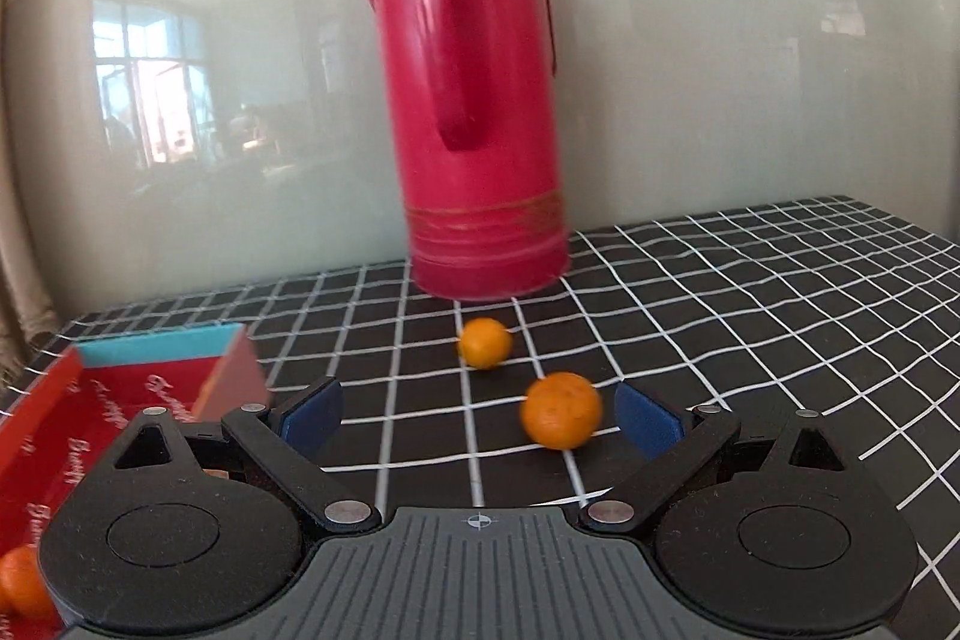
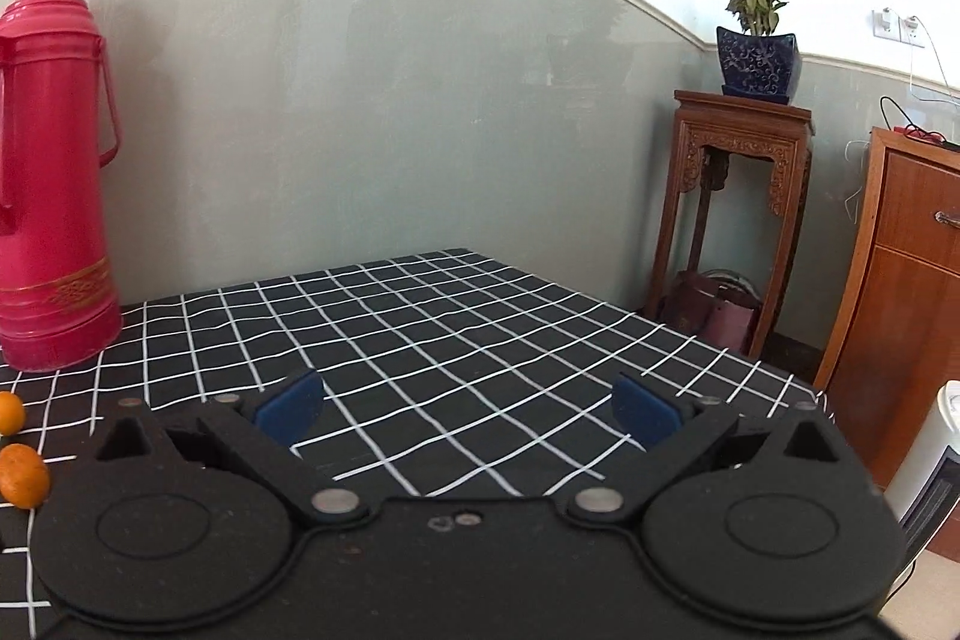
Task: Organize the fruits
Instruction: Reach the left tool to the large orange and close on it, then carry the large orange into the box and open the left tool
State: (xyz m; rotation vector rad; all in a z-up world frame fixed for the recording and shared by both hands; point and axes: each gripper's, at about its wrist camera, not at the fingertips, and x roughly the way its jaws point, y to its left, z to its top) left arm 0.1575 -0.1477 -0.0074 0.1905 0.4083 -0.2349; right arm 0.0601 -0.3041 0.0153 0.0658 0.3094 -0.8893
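Above the checked tablecloth (image 2: 480, 328), both tools gaping, an orange (image 1: 561, 409) between the left tool's (image 1: 480, 415) pads.

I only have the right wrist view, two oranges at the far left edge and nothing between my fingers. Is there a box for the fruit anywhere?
Observer: Yes. The left wrist view shows a red box, open at the top, on the checked tablecloth to the left of the left gripper.
Operator: Anything in it already?
Observer: One orange in the box shows at that view's lower left corner, partly hidden by the gripper body.
Operator: Is the left gripper holding fruit?
Observer: No. Its jaws stand wide open; the nearer orange lies on the cloth between the fingers, close to the right pad, not gripped. The farther orange sits in front of the red thermos.
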